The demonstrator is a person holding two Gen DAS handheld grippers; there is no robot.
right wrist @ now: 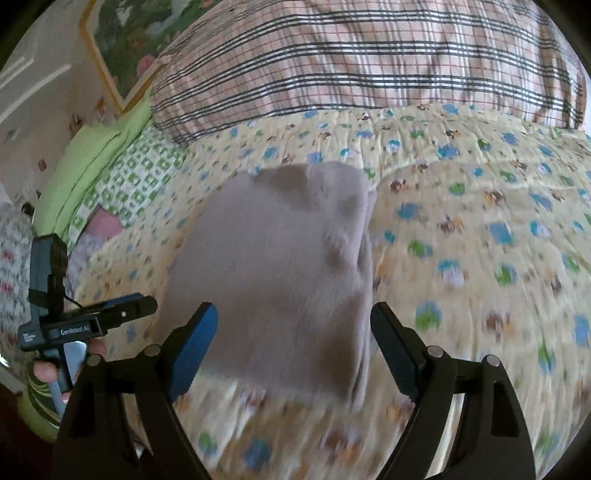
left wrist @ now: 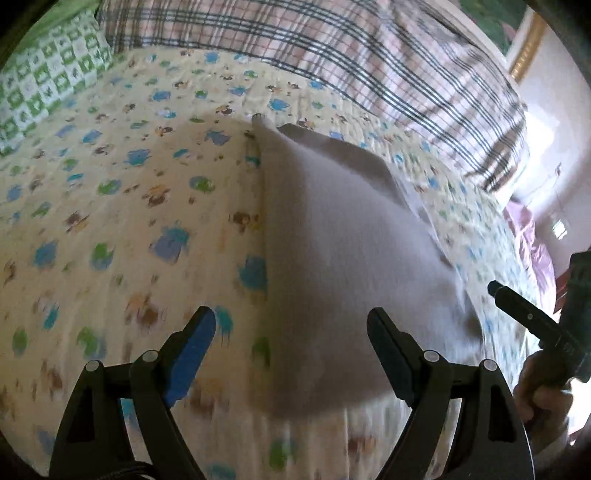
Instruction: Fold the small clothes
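Note:
A pale mauve garment lies folded flat on the yellow patterned bedspread; the right wrist view shows it as a rough rectangle. My left gripper hovers open above the garment's near edge, nothing between its fingers. My right gripper is also open over the near edge, not touching the cloth. The right gripper shows at the right edge of the left wrist view, held by a hand. At the left of the right wrist view the left gripper is seen from the side.
A plaid blanket is heaped along the far side of the bed. A green checked pillow lies at the far left. Pink cloth hangs off the bed's right edge. A framed picture leans on the wall.

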